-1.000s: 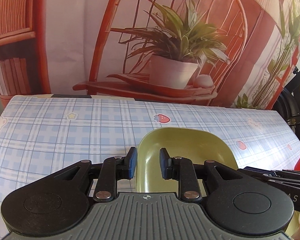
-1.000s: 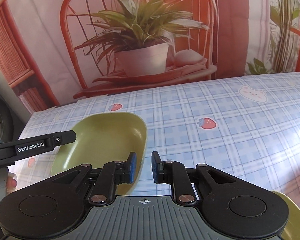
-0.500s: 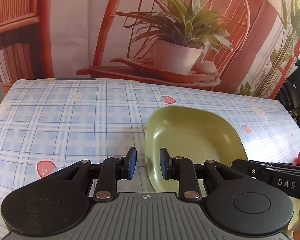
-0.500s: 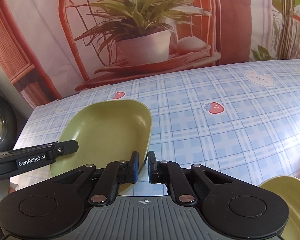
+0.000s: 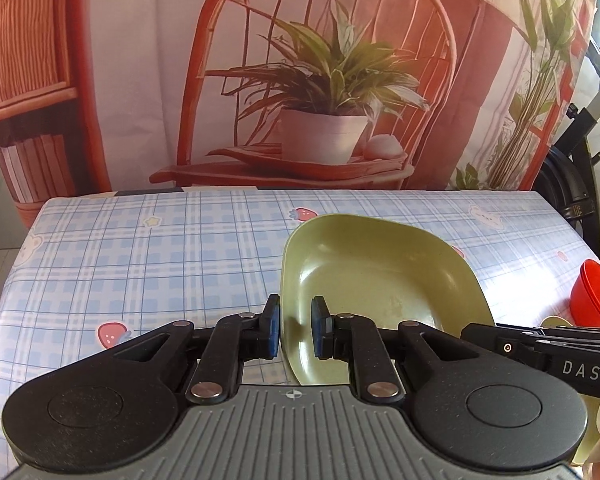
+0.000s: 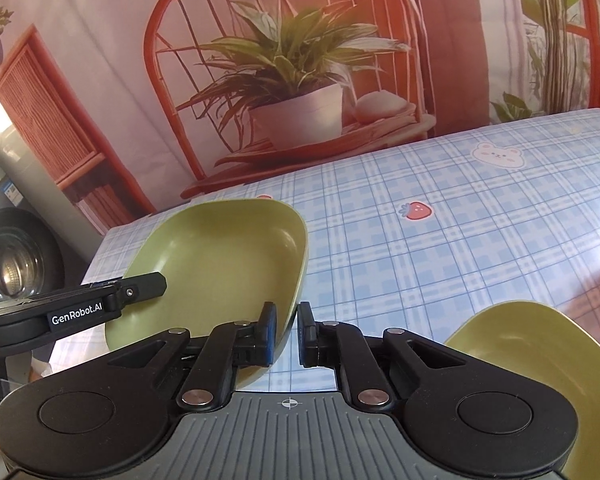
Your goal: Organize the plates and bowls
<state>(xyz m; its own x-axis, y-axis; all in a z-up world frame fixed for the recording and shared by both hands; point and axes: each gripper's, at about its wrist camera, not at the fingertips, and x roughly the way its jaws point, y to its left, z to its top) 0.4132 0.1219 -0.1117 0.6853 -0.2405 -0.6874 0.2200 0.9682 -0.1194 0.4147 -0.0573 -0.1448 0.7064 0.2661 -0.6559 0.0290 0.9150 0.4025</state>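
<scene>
A green squarish plate [image 5: 380, 280] hangs tilted just above the blue checked table [image 5: 140, 260], held from both sides. My left gripper [image 5: 295, 332] has the plate's left rim between its blue pads, and its jaws are closing on it. In the right wrist view the same green plate [image 6: 220, 256] fills the left half. My right gripper [image 6: 287, 334] is shut on its right rim. Each view shows the other gripper's black body at the opposite side of the plate.
A second green dish [image 6: 520, 336] lies on the table near the right gripper. Stacked red bowls [image 5: 598, 292] stand at the table's right edge. A printed backdrop hangs behind the table. A washing machine [image 6: 16, 264] stands beyond the left end.
Both grippers closed on the plate's opposite rims and drew back and up with it. The plate now sits tilted and off the cloth.
</scene>
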